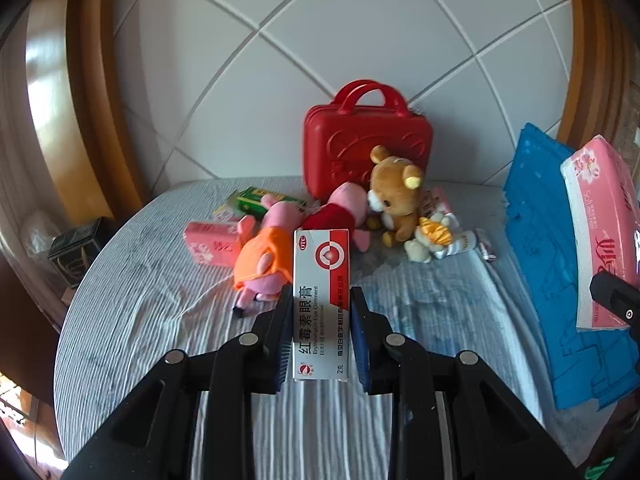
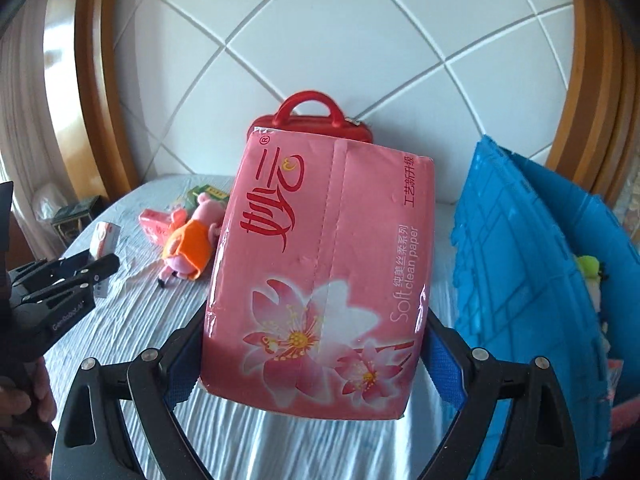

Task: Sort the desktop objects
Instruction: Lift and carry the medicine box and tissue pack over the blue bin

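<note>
The ointment box (image 1: 321, 304) points straight away from the left claw (image 1: 321, 320), long axis along the fingers, clamped between both pads above the striped surface (image 1: 140, 320). The right claw (image 2: 316, 344), spread wide, grips a pink tissue pack (image 2: 320, 272) lengthwise, beside the blue bin (image 2: 520, 280). Beyond lie two pig plushes (image 1: 264, 256), one bear (image 1: 394, 196), one red case (image 1: 360, 148) and a small pink pack (image 1: 210, 246).
</note>
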Demonstrator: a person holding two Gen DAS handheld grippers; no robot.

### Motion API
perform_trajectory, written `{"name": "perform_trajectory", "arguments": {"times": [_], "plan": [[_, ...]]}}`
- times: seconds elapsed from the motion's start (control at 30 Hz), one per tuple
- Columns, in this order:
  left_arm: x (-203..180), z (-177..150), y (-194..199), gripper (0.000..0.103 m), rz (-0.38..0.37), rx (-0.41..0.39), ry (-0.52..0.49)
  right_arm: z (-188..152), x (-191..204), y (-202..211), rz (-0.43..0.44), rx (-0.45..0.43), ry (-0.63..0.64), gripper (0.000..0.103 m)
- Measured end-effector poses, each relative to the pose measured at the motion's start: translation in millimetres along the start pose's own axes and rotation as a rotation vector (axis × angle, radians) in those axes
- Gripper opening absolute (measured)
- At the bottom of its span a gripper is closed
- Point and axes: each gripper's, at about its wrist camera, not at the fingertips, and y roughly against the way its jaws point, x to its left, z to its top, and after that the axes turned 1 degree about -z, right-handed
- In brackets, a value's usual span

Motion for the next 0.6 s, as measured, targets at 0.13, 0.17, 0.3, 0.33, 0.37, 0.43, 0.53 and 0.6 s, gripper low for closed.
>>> {"name": "perform_trajectory", "arguments": {"times": [0.13, 0.17, 0.3, 0.33, 0.37, 0.43, 0.53, 0.6], "plan": [[-55.9, 19.5, 13.4, 0.026, -0.066, -0.045, -0.049, 4.3, -47.9, 31.7, -0.066, -0.068, -0.050, 0.094], [-72.2, 24.7, 15.9, 0.026, -0.084, -0.055, -0.066, 4.3, -61.8, 39.3, -0.091, -0.084, -0.062, 0.094], [-135.8, 39.1, 23.5, 0.026, -0.157, -0.087, -0.136, -0.6, -118.4, 67.1, -0.175, -0.125, -0.119, 0.094], [-151.9, 41.4, 25.1, 0.026, -0.176, -0.094, -0.154, -3.5, -133.8, 73.5, -0.205, -0.132, -0.136, 0.094], [-167.4, 43.0, 25.7, 0.026, -0.193, -0.098, -0.171, -6.8, -148.2, 79.0, -0.232, -0.137, -0.154, 0.094], [-200.1, 46.3, 26.6, 0.026, -0.231, -0.100, -0.205, -14.3, -176.7, 89.1, -0.279, -0.144, -0.189, 0.094], [-247.2, 47.2, 32.3, 0.026, -0.285, -0.108, -0.257, -27.9, -215.9, 102.8, -0.348, -0.149, -0.234, 0.094], [-277.4, 46.4, 37.5, 0.026, -0.321, -0.113, -0.292, -35.3, -234.9, 109.9, -0.391, -0.149, -0.252, 0.094]]}}
